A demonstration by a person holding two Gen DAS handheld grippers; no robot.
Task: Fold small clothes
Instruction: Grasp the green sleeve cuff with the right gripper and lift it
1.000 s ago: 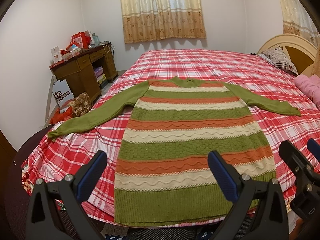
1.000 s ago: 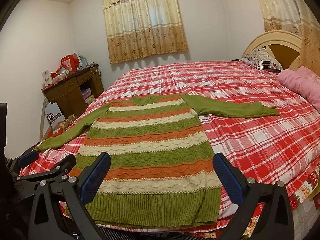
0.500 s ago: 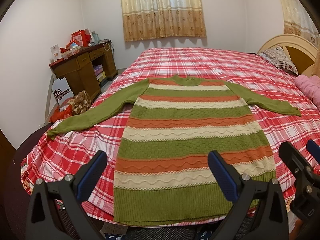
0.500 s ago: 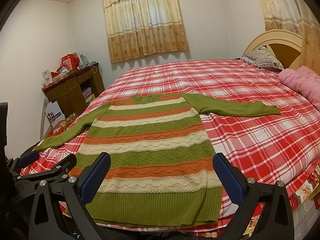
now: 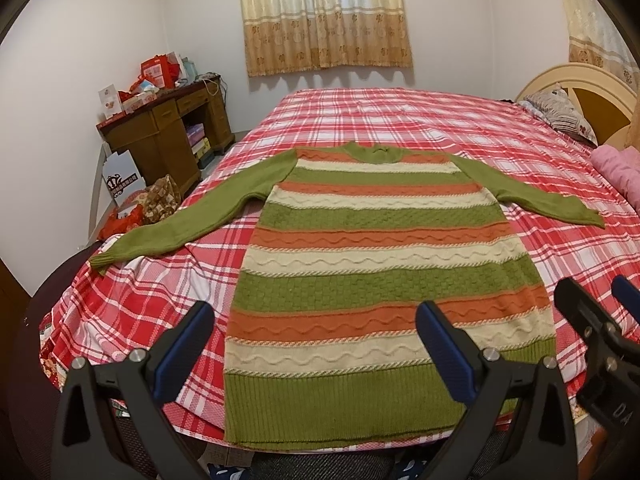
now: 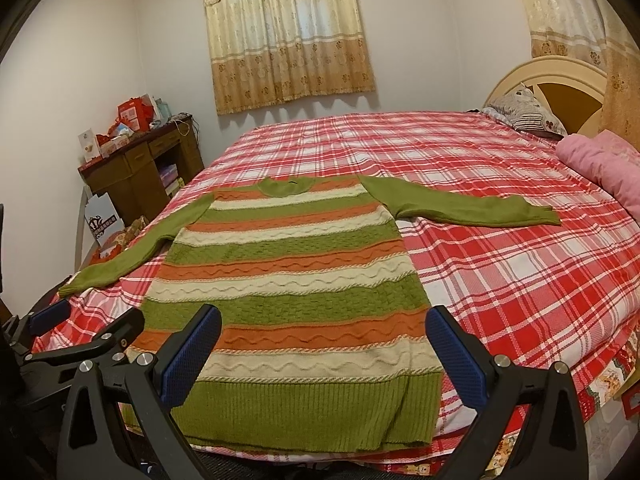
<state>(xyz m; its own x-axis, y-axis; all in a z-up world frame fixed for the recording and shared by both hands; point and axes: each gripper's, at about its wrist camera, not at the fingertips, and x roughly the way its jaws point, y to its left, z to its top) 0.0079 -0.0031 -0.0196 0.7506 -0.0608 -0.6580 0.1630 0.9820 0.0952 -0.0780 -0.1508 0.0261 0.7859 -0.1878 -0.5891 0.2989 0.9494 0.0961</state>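
Change since a second ago: almost none; sweater in the same spread, both grippers at the same height near the hem, only a slight drift of the view.
Sweater [image 5: 380, 264]: striped green, orange and cream knit, flat on the near half of the bed, neck far, ribbed hem near and reaching the mattress edge; looks spread out on purpose so every fold line can be read.
Left sleeve [image 5: 192, 220]: stretched out to the left, cuff at the bed's left edge, well apart from the body panel.
Right sleeve [image 6: 472, 208]: stretched out to the right across the plaid, cuff flat.
Stage: judged to be the very start, nothing folded yet.
Left gripper [image 5: 316, 352]: released, blue pads wide apart, hovering above the near left part of the hem, touching nothing.
Right gripper [image 6: 324, 350]: released as well, pads wide apart, hovering above the near part of the hem, holding nothing; seen at the right edge of the left view, so the two are side by side.
Reason for the pose: likely readiness to take hold of an edge or a sleeve at either side.
Bed [image 6: 520, 280]: red plaid cover, broad flat support.
Pink quilt [image 6: 600, 168]: far right, well apart from the sweater.
Pillow [image 6: 524, 112]: far right by the headboard.
Counter [image 5: 160, 136]: dark wood, far left against the wall, cluttered with boxes.
Curtain [image 5: 324, 16]: far wall, closed.
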